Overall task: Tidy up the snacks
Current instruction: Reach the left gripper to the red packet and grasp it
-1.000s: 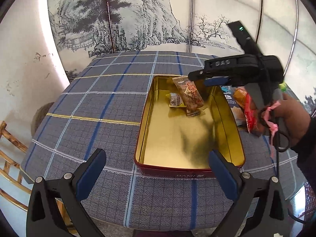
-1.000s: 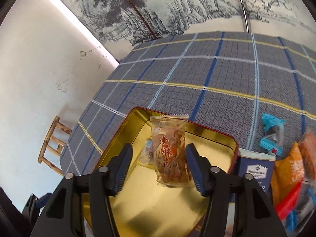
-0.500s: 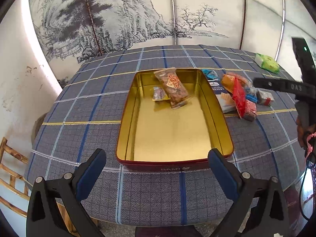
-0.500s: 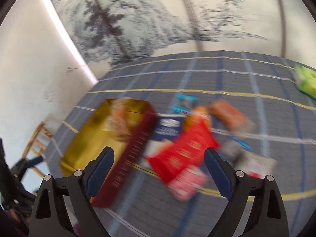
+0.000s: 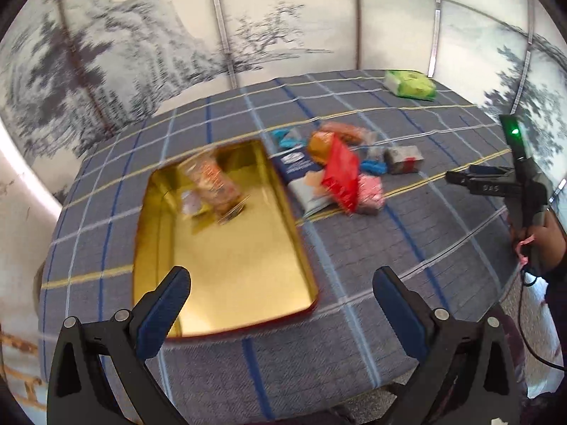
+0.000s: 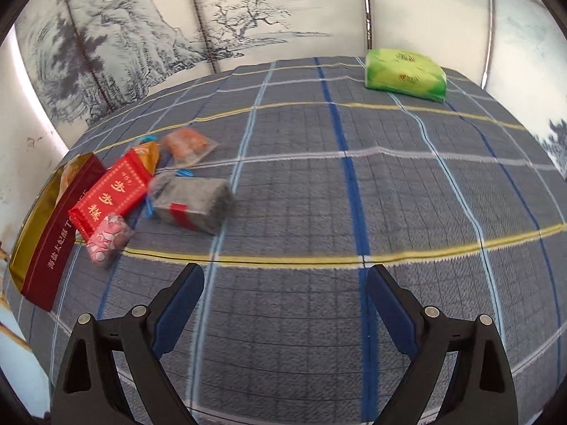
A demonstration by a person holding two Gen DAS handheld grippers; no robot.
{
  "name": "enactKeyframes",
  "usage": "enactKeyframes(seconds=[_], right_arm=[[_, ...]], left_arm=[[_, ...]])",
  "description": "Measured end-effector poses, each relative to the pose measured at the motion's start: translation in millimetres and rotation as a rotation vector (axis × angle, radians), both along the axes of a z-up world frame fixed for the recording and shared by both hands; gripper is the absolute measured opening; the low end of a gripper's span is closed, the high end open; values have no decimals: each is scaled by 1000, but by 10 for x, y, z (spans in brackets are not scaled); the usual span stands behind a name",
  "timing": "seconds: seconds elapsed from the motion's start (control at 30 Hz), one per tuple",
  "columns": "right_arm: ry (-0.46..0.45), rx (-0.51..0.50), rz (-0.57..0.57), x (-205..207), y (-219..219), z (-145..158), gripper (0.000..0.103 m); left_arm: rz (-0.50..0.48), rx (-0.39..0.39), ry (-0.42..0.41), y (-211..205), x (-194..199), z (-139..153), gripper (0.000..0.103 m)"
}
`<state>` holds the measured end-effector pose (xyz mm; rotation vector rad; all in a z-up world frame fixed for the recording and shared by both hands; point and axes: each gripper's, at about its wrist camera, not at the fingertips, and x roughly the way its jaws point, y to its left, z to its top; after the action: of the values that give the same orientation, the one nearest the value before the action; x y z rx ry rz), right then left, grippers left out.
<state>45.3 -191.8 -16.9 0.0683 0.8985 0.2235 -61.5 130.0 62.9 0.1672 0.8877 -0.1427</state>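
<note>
A red tin with a gold inside (image 5: pixel 226 258) (image 6: pixel 53 244) lies on the checked cloth. Inside it at the far end lie a brown snack packet (image 5: pixel 212 184) and a small packet (image 5: pixel 191 205). To the right of the tin is a heap of snacks: a red packet (image 5: pixel 342 173) (image 6: pixel 113 191), a grey block with a red band (image 5: pixel 404 157) (image 6: pixel 193 203), a pink packet (image 5: pixel 370 191) (image 6: pixel 108 237), orange packets (image 6: pixel 187 145). My left gripper (image 5: pixel 280 301) hangs open over the tin's near end. My right gripper (image 6: pixel 285 290) is open over bare cloth, right of the heap.
A green packet (image 5: pixel 409 85) (image 6: pixel 405 74) lies alone at the far right of the round table (image 5: pixel 354 336). A painted screen stands behind the table. A hand holding the right gripper's handle (image 5: pixel 524 184) shows at the right edge of the left wrist view.
My right gripper let go of the brown packet in the tin, opened and swung right past the heap. My left gripper shifted right and rolled, so the tin now sits to its left.
</note>
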Motion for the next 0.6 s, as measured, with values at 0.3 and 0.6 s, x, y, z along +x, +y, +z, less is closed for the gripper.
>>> enactKeyframes(seconds=[0.3,0.6], right_arm=[[-27,-19,57,17,89,-43,94],[-39,49,67,19,84,-25,94]], left_arm=[[-236,-73,70,-465,1036,52,101],[-300,-63,300,-737,1881,-512,74]])
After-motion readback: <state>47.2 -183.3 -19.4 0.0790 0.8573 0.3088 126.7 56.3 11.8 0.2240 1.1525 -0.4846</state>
